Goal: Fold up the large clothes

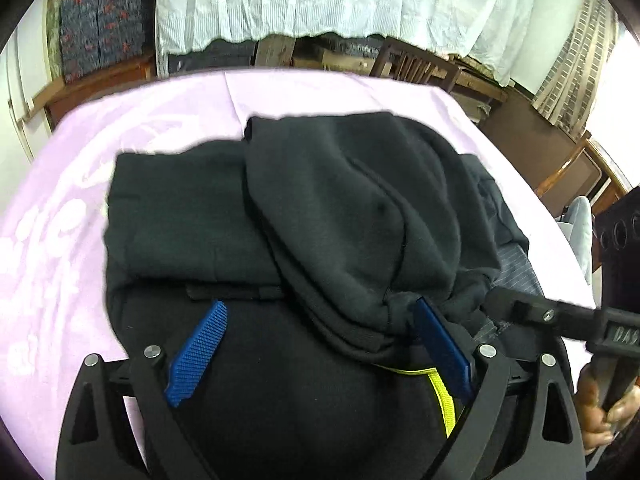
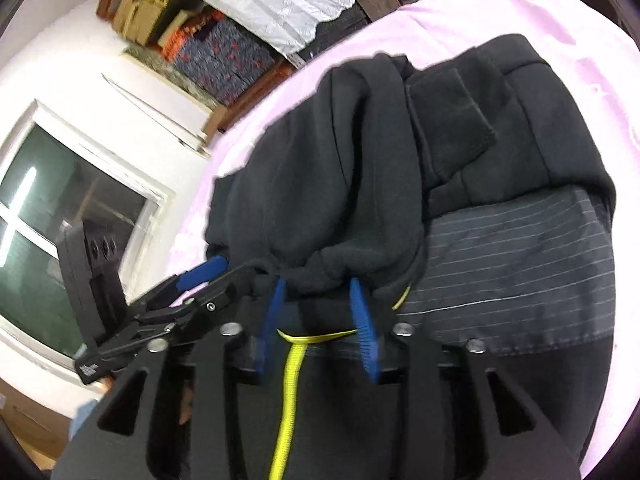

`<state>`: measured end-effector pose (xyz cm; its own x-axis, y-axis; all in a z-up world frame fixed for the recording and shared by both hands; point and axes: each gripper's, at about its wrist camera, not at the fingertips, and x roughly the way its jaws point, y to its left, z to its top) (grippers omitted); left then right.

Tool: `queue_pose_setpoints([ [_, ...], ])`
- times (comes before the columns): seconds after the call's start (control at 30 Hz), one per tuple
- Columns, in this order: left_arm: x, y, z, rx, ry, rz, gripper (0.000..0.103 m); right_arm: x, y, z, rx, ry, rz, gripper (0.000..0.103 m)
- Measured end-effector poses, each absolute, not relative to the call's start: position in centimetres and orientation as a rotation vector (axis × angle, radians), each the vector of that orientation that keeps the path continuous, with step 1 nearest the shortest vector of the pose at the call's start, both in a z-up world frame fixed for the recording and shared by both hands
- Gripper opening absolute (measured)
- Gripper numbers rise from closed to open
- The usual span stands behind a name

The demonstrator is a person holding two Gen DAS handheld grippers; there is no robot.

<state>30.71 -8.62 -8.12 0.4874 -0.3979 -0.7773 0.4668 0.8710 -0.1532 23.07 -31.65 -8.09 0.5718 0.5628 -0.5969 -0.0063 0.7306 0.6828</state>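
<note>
A black hooded sweatshirt (image 1: 328,208) lies partly folded on a pink sheet (image 1: 120,128), its hood bunched on top. It also shows in the right wrist view (image 2: 360,168), with a pocket patch and a grey pinstriped cloth (image 2: 512,272) under it. My left gripper (image 1: 316,340) has blue pads spread wide; the right pad touches the hood's edge, nothing is clamped. My right gripper (image 2: 320,304) has its blue pads on either side of a gathered fold of the hood. A yellow strap (image 2: 292,392) runs below it.
The pink sheet (image 2: 580,40) covers a bed. Beyond it hang a white cloth (image 1: 320,0) and stand wooden chairs (image 1: 416,64), patterned boxes (image 1: 100,32) and a window (image 2: 60,220). The right gripper's body (image 1: 560,316) crosses the left view's right edge.
</note>
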Motion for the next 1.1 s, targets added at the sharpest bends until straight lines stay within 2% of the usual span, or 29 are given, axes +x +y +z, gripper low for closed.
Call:
queue_pose_setpoints([
  [0.17,30.5,-10.2,-9.7,0.174,0.938,-0.519,0.095,23.1,-31.4,-7.8,0.645,0.921,0.338,0.043],
  [0.3,31.3,-9.5,-10.5,0.132,0.969,-0.536,0.098,23.5,-31.1,-8.7,0.618,0.945,0.342,0.044],
  [0.5,31.2,-9.1,-9.7,0.116,0.973,-0.548,0.097,23.3,-32.0,-8.7,0.663,0.932,0.372,0.048],
  [0.63,30.1,-6.9,-6.2,0.091,0.878,-0.523,0.096,22.1,-33.2,-6.5,0.605,0.861,0.34,0.05],
  [0.73,29.2,-3.3,-4.6,0.028,0.838,-0.496,0.096,20.1,-35.4,-5.0,0.595,0.791,0.306,0.059],
  [0.93,29.2,3.0,-6.9,-0.065,0.93,-0.445,0.096,17.2,-41.0,-6.7,0.694,0.798,0.251,0.06],
  [1.1,30.6,3.4,-8.3,-0.143,1.001,-0.497,0.095,16.8,-43.4,-8.9,0.778,0.837,0.235,0.062],
])
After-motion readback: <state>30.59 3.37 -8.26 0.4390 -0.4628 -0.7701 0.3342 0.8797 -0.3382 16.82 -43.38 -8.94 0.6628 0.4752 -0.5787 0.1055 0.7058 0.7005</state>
